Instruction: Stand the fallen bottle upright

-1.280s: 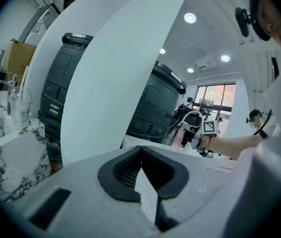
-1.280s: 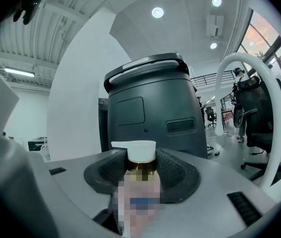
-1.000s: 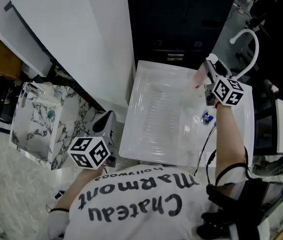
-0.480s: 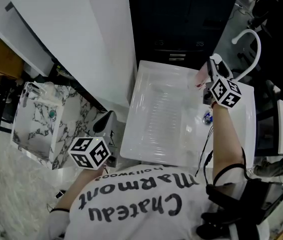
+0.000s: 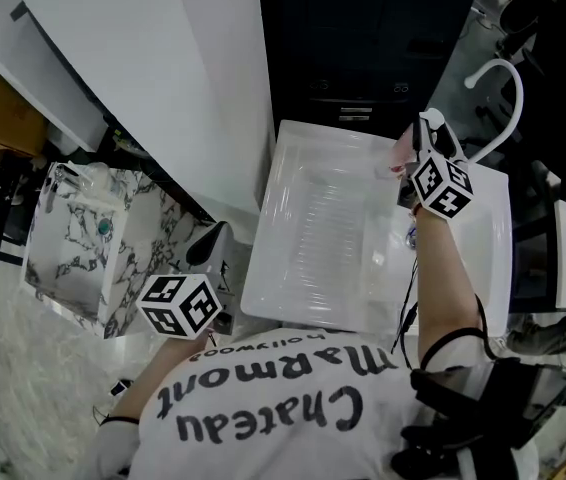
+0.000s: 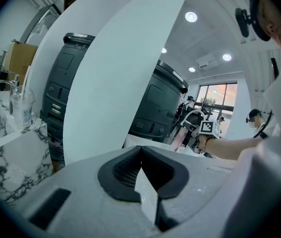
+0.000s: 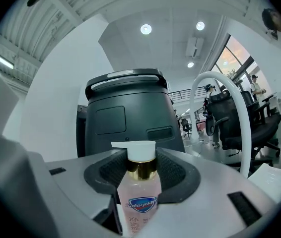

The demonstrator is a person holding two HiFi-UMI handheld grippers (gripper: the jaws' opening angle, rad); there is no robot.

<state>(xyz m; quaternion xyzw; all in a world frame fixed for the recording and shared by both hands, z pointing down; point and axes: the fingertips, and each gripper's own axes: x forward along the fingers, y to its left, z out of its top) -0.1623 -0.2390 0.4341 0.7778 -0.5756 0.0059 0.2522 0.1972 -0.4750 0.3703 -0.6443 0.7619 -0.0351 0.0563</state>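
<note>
Clear pink plastic pump bottle was held upright at 1 o'clock over the white sink, pinched at its shoulder by the right gripper jaws. Judged light and slippery; grip mid-body. The left gripper jaws were pressed together.

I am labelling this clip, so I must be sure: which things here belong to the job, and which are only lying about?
Belongs to the job:
- bottle, clamped in the right gripper
- white sink

Only lying about:
- faucet
- marble box
- black cabinet
- left gripper, shut and empty
</note>
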